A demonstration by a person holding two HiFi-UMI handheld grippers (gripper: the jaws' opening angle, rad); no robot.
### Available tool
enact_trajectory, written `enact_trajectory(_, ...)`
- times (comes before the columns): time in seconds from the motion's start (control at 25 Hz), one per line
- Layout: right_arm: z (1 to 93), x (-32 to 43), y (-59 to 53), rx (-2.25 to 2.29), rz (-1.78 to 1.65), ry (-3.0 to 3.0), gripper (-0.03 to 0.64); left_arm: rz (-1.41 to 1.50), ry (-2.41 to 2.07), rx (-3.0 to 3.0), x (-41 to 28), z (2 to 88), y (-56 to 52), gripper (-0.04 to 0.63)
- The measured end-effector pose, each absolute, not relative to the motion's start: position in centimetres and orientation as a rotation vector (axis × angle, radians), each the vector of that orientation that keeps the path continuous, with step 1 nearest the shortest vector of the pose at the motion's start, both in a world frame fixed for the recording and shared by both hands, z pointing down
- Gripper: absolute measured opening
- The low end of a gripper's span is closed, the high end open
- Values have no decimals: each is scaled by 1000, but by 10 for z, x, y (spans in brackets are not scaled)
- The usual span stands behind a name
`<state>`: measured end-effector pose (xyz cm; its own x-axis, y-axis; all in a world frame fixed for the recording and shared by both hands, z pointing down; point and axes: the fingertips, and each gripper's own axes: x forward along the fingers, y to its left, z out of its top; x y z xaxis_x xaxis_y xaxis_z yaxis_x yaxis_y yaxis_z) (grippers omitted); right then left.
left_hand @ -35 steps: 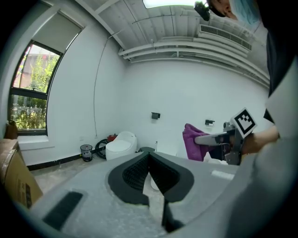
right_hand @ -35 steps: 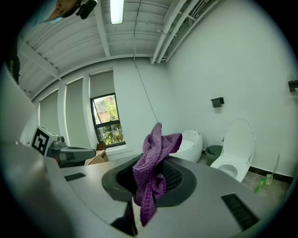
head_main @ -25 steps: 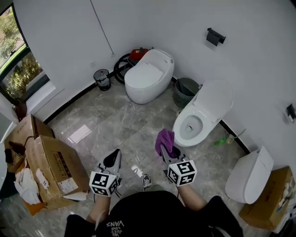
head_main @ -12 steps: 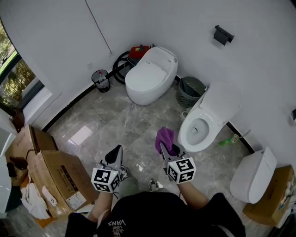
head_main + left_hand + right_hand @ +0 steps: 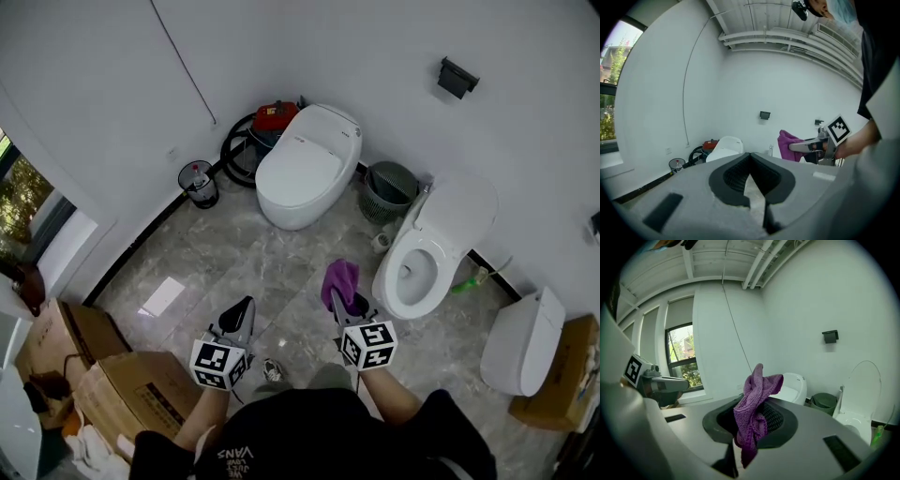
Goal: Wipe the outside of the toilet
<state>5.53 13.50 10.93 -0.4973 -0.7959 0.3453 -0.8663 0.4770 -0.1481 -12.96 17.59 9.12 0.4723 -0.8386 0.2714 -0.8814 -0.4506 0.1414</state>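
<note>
Right gripper (image 5: 343,302) clamps a purple cloth (image 5: 338,279), hanging bunched from the jaws. It sits near the open-lid toilet (image 5: 436,239), just off the bowl's front and apart from it. Left gripper (image 5: 242,314) has jaws together, nothing between them.

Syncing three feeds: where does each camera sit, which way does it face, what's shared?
Head view: on the person's head, steeply down at the open toilet; forearms, left gripper, right gripper.
Left gripper view: on that gripper, along shut, empty jaws toward the wall; right hand shows.
Right gripper view: along jaws shut on purple cloth, toward the room corner; left gripper shows.
Shared: all show the closed toilet.
</note>
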Motion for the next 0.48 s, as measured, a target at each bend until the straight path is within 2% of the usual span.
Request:
enact_trajectory(0.24, 126, 45, 79, 1505, 417, -2435, 67, 250, -1419, 2475, -148, 112, 126, 2)
enact_trajectory(0.48, 164, 42, 7, 1425, 389, -2434, 67, 252, -1437, 2442, -138, 145, 69, 2)
